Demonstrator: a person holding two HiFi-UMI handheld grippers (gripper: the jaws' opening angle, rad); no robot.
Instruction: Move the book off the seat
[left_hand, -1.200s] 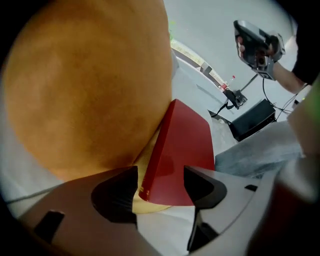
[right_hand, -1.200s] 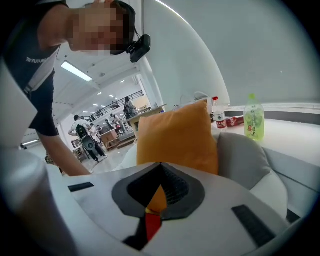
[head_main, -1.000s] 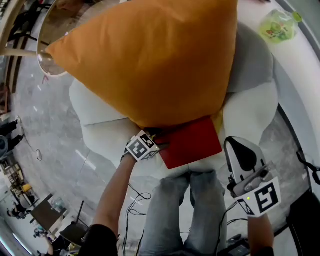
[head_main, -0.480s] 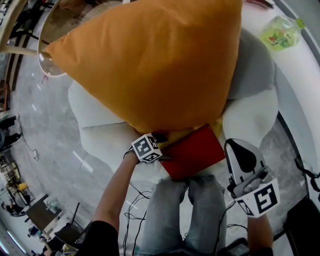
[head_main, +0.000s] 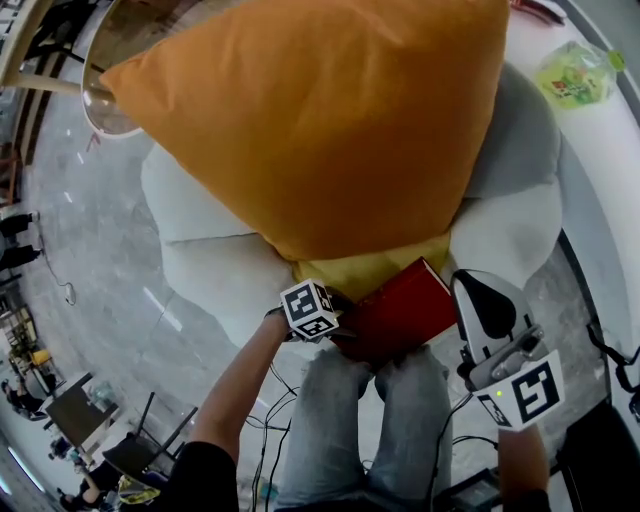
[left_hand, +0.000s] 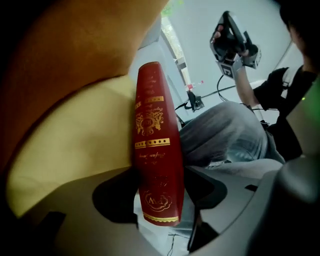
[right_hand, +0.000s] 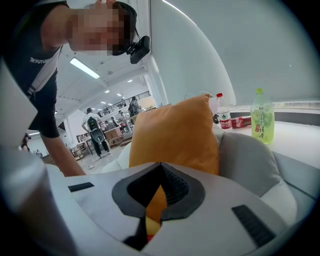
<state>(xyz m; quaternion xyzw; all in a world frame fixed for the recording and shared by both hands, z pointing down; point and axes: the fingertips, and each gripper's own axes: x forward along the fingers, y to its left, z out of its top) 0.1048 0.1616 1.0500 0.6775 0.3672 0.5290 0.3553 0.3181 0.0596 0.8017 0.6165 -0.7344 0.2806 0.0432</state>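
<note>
Fingers of L gripper, just closing, pinch red hardback book by spine, tilted at seat front edge; stiff, weighty, glossy cover may slip; grip deep; R gripper pressed together, empty.

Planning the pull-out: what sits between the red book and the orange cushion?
A yellow cushion separates the red book from the orange cushion; the head view shows it.
</note>
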